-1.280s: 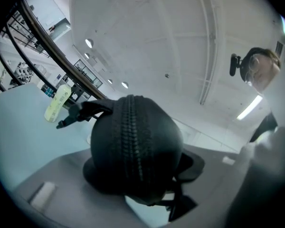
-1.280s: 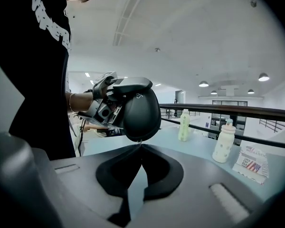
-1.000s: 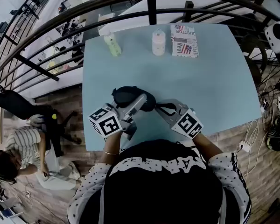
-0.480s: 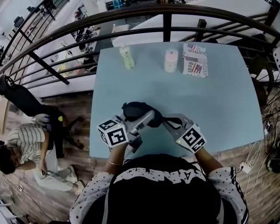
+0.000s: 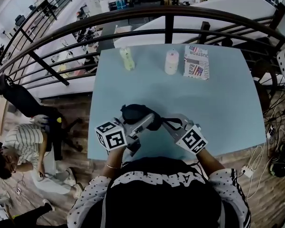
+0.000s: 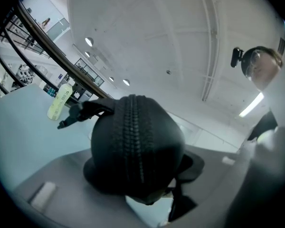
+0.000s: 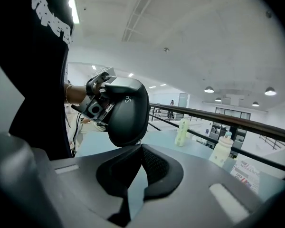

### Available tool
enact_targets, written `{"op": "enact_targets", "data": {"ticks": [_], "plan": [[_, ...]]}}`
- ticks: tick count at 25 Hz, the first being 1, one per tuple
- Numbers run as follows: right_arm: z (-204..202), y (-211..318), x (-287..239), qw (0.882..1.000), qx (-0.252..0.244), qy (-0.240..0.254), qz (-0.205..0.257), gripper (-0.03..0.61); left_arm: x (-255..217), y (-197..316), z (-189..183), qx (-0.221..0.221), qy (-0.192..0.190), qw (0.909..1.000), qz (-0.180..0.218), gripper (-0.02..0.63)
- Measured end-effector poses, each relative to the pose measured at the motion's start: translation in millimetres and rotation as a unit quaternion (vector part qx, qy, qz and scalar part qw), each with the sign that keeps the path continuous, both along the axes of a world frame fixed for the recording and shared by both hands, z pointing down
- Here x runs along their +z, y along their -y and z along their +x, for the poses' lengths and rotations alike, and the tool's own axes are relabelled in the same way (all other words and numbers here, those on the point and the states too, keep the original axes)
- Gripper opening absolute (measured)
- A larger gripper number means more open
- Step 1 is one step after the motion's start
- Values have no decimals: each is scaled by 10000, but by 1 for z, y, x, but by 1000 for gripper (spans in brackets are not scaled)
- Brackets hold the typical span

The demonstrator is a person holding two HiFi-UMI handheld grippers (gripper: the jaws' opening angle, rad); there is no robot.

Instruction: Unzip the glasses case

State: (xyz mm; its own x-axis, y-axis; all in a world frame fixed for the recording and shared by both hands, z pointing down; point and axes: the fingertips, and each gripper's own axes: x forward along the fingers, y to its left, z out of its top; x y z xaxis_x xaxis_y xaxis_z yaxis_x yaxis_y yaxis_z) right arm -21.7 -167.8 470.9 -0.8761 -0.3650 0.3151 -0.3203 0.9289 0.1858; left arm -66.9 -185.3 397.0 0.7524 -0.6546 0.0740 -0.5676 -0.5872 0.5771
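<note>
Holding glasses case (image 5: 133, 112) clamped in left claw (image 5: 143, 120), over near part of tabletop (image 5: 218, 103). Zipper (image 6: 130, 137) track faces left claw's camera, runs along case's long axis, away from that claw. Right claw (image 5: 170, 123) closed, tips touching case's right end, probably pinching zipper pull; pull too small to confirm. Case lies immediately left of right claw, so right hand is nearer zipper start.

In the head view the left gripper (image 5: 149, 117) covers the near side of the glasses case (image 5: 132, 111), hiding its zip there. I can't tell whether the closed right gripper (image 5: 167, 123) pinches the zip pull: too small. The shoulders of the person (image 5: 162, 191) hide the near edge of the table (image 5: 221, 101).
</note>
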Motion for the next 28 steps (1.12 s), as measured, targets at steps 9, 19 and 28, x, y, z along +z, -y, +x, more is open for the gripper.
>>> {"op": "enact_targets", "data": {"ticks": [9, 19, 28], "plan": [[33, 1, -2, 9969, 171, -569, 519, 8, 3, 0, 38, 546, 4, 9985, -62, 0], [58, 0, -6, 9908, 495, -937, 847, 8, 5, 0, 63, 1072, -134, 9941, -104, 0], [59, 2, -5, 9803, 518, -1399, 1297, 9, 12, -4, 70, 1309, -3, 9914, -76, 0]]}}
